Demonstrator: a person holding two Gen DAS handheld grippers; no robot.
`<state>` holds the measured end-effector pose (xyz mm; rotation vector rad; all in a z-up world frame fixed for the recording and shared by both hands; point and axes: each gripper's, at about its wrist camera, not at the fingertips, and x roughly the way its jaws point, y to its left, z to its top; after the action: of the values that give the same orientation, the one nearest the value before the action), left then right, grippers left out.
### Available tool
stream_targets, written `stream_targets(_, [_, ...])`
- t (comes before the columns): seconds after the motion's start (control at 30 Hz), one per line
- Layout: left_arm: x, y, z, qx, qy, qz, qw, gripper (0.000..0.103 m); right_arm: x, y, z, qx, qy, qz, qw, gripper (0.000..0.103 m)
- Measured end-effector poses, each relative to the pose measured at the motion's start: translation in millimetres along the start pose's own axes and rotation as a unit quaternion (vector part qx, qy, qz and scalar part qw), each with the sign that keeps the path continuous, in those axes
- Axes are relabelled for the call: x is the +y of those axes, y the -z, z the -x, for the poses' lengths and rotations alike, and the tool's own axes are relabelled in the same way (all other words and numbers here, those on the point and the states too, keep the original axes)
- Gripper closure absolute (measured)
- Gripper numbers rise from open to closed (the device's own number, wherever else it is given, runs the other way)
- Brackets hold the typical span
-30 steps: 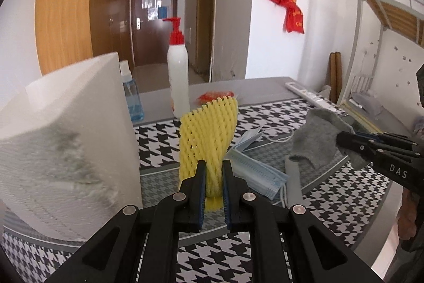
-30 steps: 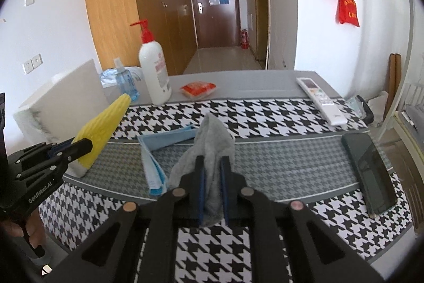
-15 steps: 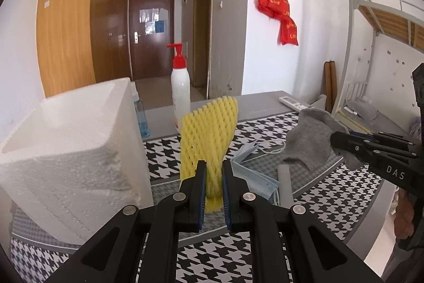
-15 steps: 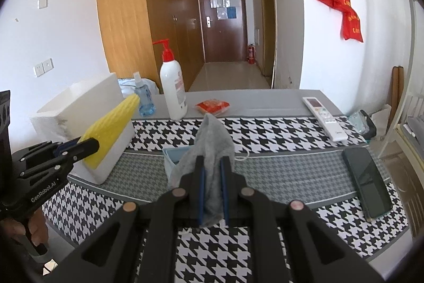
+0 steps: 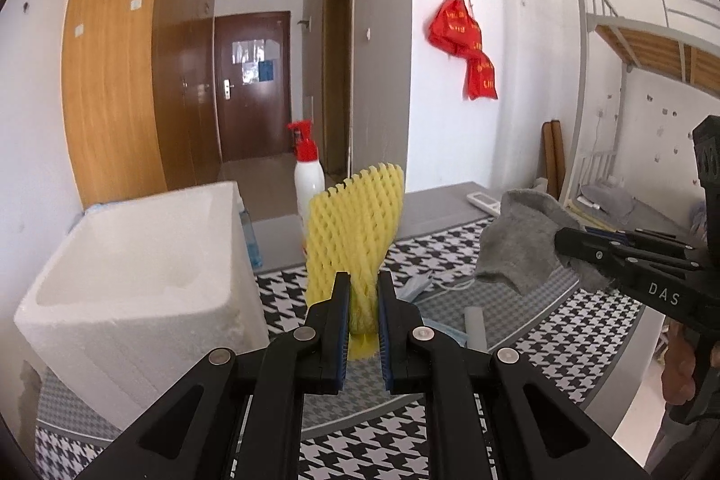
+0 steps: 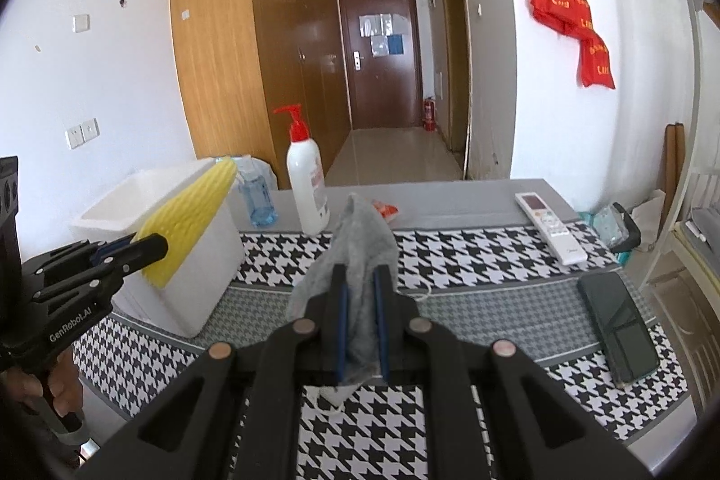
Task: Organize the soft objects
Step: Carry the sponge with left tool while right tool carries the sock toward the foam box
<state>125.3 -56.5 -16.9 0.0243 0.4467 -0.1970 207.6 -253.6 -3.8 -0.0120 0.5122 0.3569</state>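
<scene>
Yellow foam net (image 5: 355, 228) clenched in my left gripper (image 5: 363, 327), grey cloth (image 6: 360, 255) clamped in my right gripper (image 6: 360, 334), both lifted over the tabletop's left edge, so next I swing each above the white foam box (image 5: 135, 282) and release.

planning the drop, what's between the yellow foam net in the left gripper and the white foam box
Nothing. In the left wrist view the yellow foam net, clamped in the left gripper, hangs beside the white foam box, with only open air and houndstooth cloth in the gap.
</scene>
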Motion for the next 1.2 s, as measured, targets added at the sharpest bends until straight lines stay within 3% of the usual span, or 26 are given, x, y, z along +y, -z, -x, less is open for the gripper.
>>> stream_targets(0.67, [15,-17,21,-0.035,-0.008,-0.002,0.9994,0.091,24,-21,9,-0.037,-0.026,0.019,0.999,0.089])
stream_targets(1.2, [32,-24,40,-0.061,-0.035,0.002,0.9975,0.091,49,-35,10,-0.058,-0.054,0.037,0.996,0.089])
